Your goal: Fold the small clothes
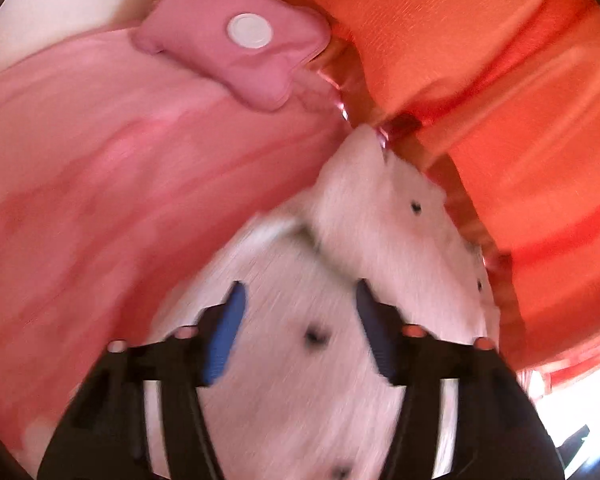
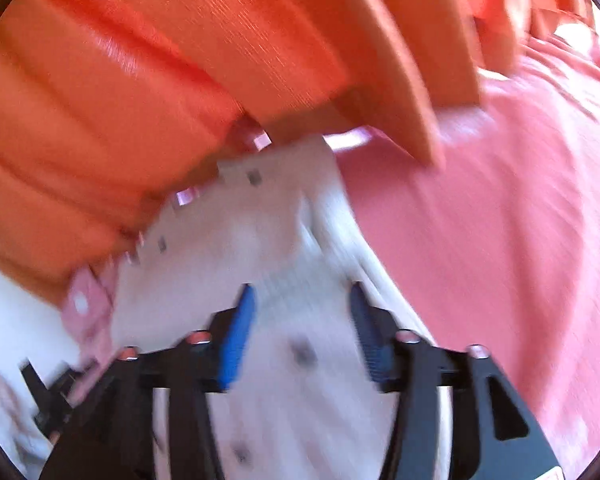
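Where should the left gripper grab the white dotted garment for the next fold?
Probably at the pointed corner of the white dotted garment nearest the orange fabric. That corner sticks out as a free end, so a jaw can slip under it. Come from the pink sheet side, low and flat. The left gripper is open above the cloth, holding nothing. The frames are blurred, so edge detail is uncertain.

Nothing readable is showing up anywhere, honestly. Both wrist views are coming through blurry, and no letters, numbers, logos or signs are standing out on anything. The white round patch point(image 1: 249, 30) on the pink cushion point(image 1: 236, 40) is looking completely blank, and the dark dots on the white garment point(image 1: 320, 360) are just spots, not print.
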A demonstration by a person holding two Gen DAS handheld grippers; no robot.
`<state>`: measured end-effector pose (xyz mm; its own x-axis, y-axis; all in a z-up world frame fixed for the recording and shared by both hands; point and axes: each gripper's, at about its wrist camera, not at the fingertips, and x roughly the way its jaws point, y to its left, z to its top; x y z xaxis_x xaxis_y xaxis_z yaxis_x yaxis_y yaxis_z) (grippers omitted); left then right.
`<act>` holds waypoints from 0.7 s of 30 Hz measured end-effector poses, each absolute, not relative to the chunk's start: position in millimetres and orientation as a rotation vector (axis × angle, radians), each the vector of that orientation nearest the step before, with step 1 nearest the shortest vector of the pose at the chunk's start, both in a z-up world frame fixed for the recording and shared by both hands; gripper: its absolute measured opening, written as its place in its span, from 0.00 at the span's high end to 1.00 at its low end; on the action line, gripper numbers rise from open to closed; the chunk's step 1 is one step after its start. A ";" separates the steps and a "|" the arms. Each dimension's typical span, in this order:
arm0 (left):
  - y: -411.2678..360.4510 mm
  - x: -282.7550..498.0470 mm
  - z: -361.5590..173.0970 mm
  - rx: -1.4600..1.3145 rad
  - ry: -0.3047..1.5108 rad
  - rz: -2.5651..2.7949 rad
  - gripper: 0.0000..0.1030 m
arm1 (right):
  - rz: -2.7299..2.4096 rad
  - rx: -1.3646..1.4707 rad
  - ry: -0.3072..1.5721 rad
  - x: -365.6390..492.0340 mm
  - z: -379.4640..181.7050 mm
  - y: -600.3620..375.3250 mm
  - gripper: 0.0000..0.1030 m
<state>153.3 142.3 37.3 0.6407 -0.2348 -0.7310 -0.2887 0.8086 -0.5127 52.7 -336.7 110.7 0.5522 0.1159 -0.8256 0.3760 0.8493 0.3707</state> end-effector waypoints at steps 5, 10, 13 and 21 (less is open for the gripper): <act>169.1 81.5 11.9 -0.556 1.051 0.038 0.29 | -0.132 0.520 1.236 -44.3 75.2 -340.1 0.46; 167.6 37.9 -2.4 -0.580 1.135 -0.067 0.21 | -0.052 0.655 1.345 -62.8 61.0 -339.1 0.45; 154.9 35.1 -6.6 -0.597 1.153 -0.102 0.22 | 0.042 0.816 1.378 -48.6 44.5 -331.9 0.42; 142.2 25.5 17.1 -0.651 1.164 -0.195 0.93 | 0.019 0.688 1.185 -37.0 82.5 -301.4 0.88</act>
<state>25.5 142.2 17.1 0.4026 -0.4660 -0.7879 -0.1838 0.8020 -0.5683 -37.0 -301.4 82.5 0.4009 0.3613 -0.8419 0.3346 0.7977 0.5017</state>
